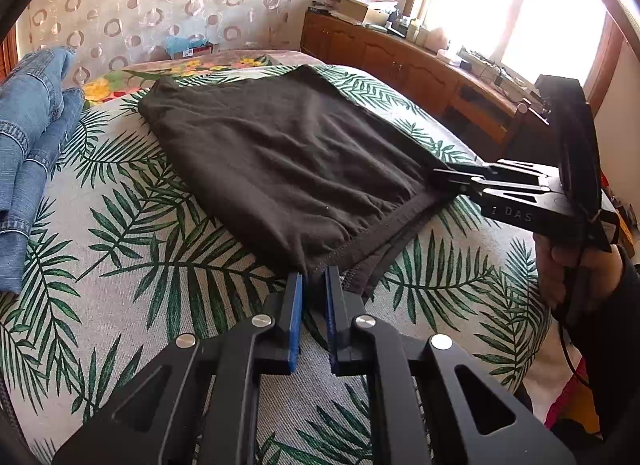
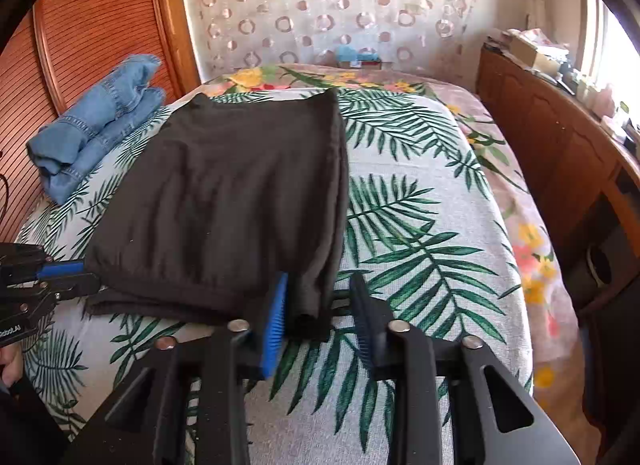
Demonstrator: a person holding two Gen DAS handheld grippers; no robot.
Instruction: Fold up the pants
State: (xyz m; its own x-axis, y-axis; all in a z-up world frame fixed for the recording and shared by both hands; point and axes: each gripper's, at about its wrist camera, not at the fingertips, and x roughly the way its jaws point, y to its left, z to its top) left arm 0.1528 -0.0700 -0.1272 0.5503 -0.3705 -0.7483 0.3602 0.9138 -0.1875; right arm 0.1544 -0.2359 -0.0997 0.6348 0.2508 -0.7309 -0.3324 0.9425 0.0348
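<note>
The dark pants [image 2: 224, 201] lie flat on the palm-leaf bedspread [image 2: 420, 225], already doubled into a broad rectangle, with the gathered waistband at the near edge and the far fold toward the patterned curtain [image 2: 320, 5]. A folded pair of blue jeans [image 2: 96, 129] sits left of the pants, apart from them.

Both tools stand at the waistband's two near corners. The left gripper [image 1: 312, 285] has its blue pads [image 1: 295, 321] drawn close with the waistband corner reaching in at the tips; whether the pads actually pinch the cloth cannot be told, as a narrow gap shows farther back. The right gripper [image 2: 320, 297] stands with its jaws apart around the right corner; the left pad touches the cloth, the other stands clear of it.

The step in hand looks like taking both near corners to carry the waistband over toward the far fold. To do it well, the right jaws should close on every layer at that corner, not only the top one, since several edges stack there. Both corners should then rise together and level, keeping the waistband taut between them so the middle does not sag or drag. The waistband should be laid square on the far edge before release; soft knit is likely to slide and skew if one side leads.
</note>
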